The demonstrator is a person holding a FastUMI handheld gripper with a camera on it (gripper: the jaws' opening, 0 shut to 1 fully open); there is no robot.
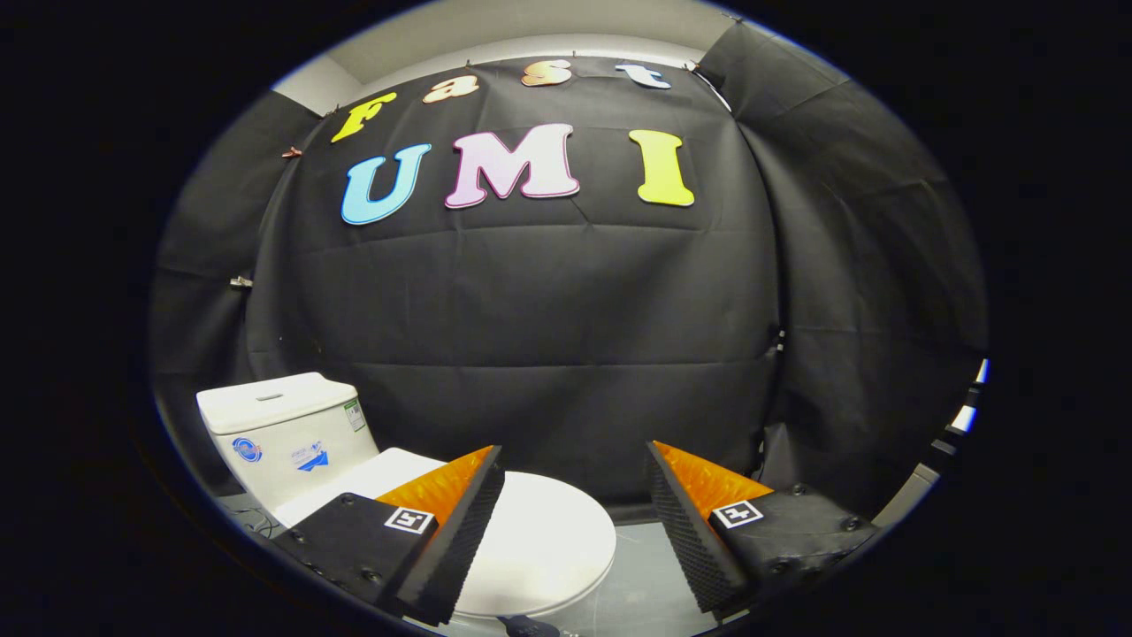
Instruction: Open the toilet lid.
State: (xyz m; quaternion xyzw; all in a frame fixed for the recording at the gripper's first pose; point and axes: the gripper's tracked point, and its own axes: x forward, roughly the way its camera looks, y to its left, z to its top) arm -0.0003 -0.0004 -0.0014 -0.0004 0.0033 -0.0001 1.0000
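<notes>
Two fingers of the tool (575,522) are sticking out at the near end of the gripper view, and they are standing wide apart with nothing between them. One finger (460,531) is sitting on the left and the other is sitting on the right, and each is carrying a small square marker on its top. Neither finger is touching anything. Just under and ahead of the left finger, the white toilet lid (539,540) is lying flat and closed on the bowl. The left finger is covering part of the lid, and the round front of the lid is reaching into the gap between the two fingers. The right finger is hanging over the grey floor (641,575), off to the side of the toilet. Behind the lid, the white tank (283,433) is standing upright, out past the left finger. It is wearing a few small stickers on its front and side. A flat part is showing on top of the tank, but it is too small to tell what it is. Farthest back, the black cloth wall (548,336) is hanging behind the toilet and wrapping around both sides.
</notes>
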